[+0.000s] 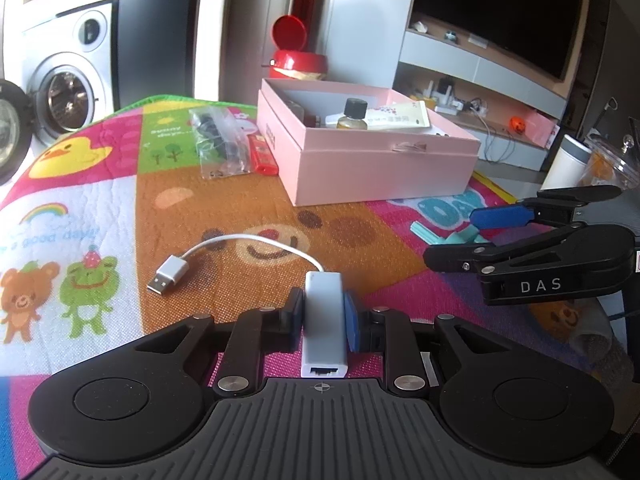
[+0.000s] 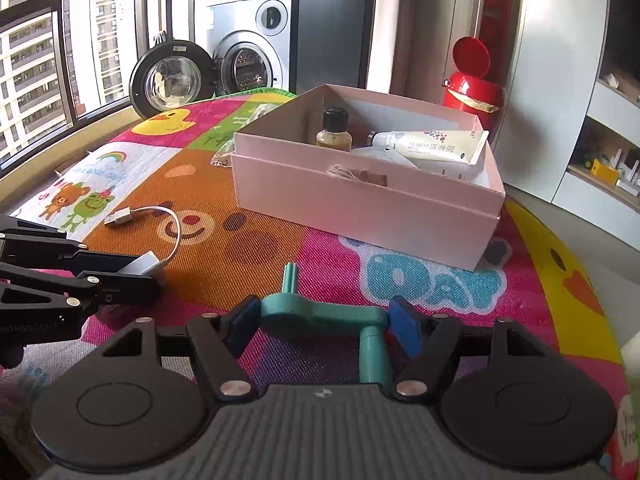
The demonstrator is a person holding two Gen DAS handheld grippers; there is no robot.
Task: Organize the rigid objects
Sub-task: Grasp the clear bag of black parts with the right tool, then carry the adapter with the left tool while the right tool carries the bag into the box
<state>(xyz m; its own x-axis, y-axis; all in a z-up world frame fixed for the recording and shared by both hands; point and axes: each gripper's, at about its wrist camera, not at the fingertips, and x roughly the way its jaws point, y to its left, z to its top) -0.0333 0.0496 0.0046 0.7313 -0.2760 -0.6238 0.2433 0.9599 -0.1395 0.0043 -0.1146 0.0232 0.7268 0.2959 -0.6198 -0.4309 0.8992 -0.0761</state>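
Note:
My left gripper (image 1: 323,314) is shut on a white USB network adapter (image 1: 323,322); its white cable (image 1: 256,242) and USB plug (image 1: 167,273) trail on the mat. It also shows in the right wrist view (image 2: 140,266). My right gripper (image 2: 325,322) has its blue pads against both ends of a teal crank-shaped plastic part (image 2: 320,312) lying on the mat. An open pink box (image 1: 372,160) holds a small black-capped bottle (image 1: 354,114) and a white tube (image 1: 400,118); the box shows in the right wrist view too (image 2: 360,200).
A colourful cartoon play mat (image 1: 100,200) covers the table. A clear bag of black parts (image 1: 218,140) and a red lighter-like item (image 1: 262,154) lie left of the box. A red bin (image 2: 472,84) and a washing machine (image 2: 248,60) stand behind.

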